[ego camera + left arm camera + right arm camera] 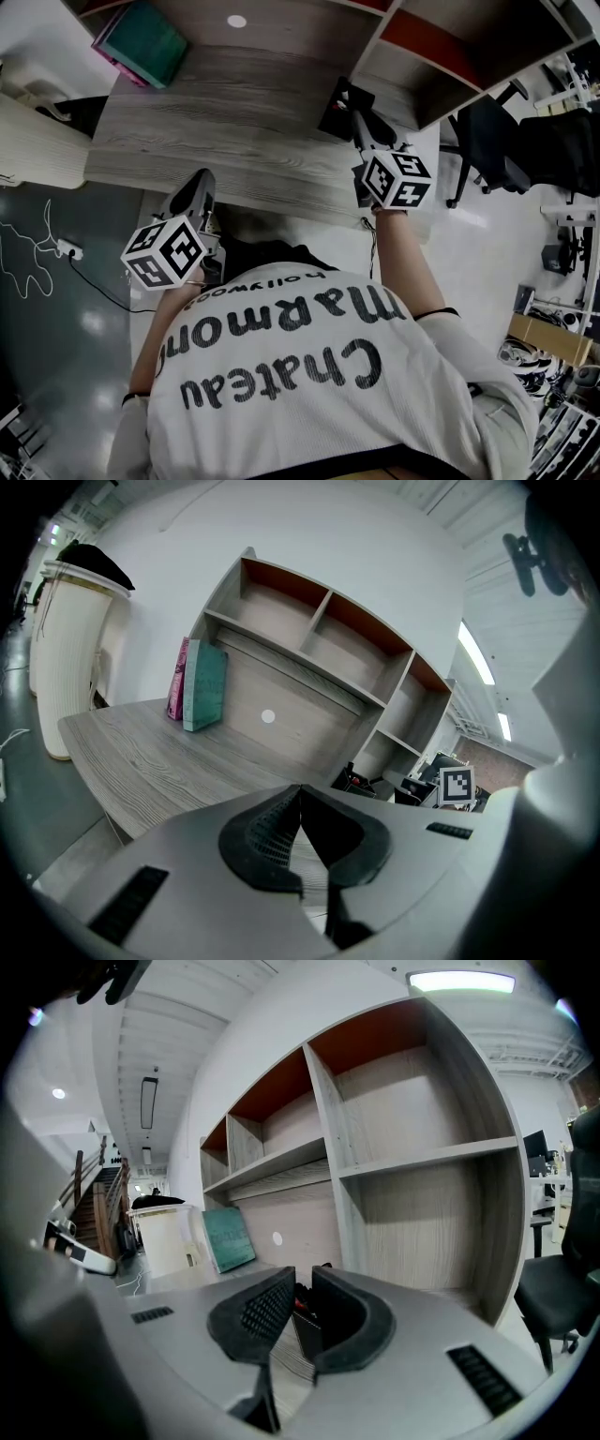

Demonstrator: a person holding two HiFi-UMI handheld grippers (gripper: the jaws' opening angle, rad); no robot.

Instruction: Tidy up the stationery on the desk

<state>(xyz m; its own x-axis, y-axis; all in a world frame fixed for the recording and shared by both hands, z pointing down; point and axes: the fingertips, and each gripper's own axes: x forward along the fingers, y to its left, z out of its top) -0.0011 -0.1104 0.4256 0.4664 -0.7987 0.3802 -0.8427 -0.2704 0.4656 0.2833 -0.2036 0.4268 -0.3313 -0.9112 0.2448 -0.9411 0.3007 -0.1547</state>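
A black pen holder [336, 108] with dark and red items in it stands on the grey wooden desk [216, 122], at the foot of the shelf unit. My right gripper [360, 114] hovers just right of it, jaws a narrow gap apart with nothing held. Through that gap in the right gripper view [302, 1283] a sliver of the holder [299, 1305] shows. My left gripper [195, 187] hangs over the desk's near edge, shut and empty; its pads meet at the tip in the left gripper view [300, 794]. No loose stationery shows on the desk.
A teal book [150, 42] and a pink one lean upright at the desk's far left [203, 684]. The open shelf unit [450, 56] rises behind the desk. A white cabinet [70, 658] stands at left; an office chair [487, 141] at right.
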